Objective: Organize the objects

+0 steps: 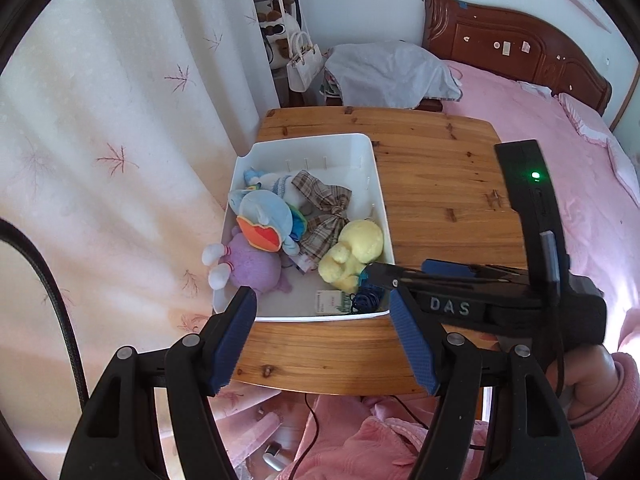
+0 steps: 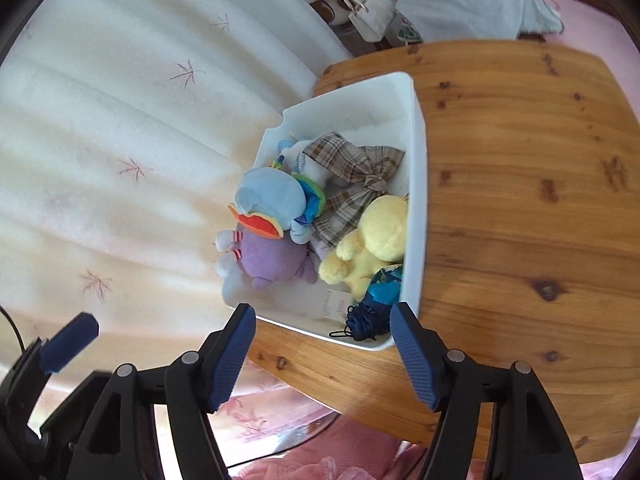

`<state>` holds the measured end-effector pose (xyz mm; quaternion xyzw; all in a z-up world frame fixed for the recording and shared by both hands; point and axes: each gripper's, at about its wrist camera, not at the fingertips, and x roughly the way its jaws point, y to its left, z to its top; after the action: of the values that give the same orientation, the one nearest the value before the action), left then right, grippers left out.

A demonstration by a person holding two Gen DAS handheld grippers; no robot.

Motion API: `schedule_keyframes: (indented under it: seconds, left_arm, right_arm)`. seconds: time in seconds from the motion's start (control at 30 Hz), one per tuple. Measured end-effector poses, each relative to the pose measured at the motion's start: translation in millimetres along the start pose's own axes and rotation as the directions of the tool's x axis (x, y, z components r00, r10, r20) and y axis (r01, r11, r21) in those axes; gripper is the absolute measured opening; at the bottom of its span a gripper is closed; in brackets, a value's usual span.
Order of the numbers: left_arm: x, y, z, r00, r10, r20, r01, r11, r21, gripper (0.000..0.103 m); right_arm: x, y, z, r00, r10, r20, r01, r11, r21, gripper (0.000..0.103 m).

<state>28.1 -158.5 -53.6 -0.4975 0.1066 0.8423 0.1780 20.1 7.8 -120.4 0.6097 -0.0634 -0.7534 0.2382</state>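
Note:
A white bin (image 1: 376, 184) (image 2: 416, 200) stands at the left of a wooden table (image 1: 440, 184) (image 2: 520, 200). Inside lie a yellow plush (image 1: 356, 250) (image 2: 376, 236), a purple plush (image 1: 252, 268) (image 2: 272, 260), a blue plush with an orange patch (image 1: 264, 216) (image 2: 272, 200), a plaid bow (image 1: 324, 212) (image 2: 356, 168), a paper tag (image 1: 330, 302) and a blue fabric item with a dark blue cord (image 1: 366, 298) (image 2: 380, 292). My left gripper (image 1: 324, 344) hovers open before the bin's near wall, nothing between its pads. My right gripper (image 2: 324, 352) (image 1: 404, 270) is open over the bin's near right corner, holding nothing.
A cream curtain (image 1: 120, 160) hangs close along the bin's left side. A pink bed (image 1: 560, 160) with a dark headboard borders the table on the right. A grey cloth pile (image 1: 392, 72) and a white handbag (image 1: 304, 64) sit behind the table. A hand in a pink sleeve (image 1: 592, 380) holds the right gripper.

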Motion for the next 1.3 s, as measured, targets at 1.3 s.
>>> schedule_keyframes:
  seconds: [1.3]
  left_arm:
    - [-15.0, -59.7, 21.6, 0.975, 0.087, 0.207, -0.093, 0.995, 0.021, 0.096]
  right_arm:
    - [-173.7, -30.2, -62.4, 0.825, -0.401, 0.398, 0.398, 0.913, 0.093, 0.102]
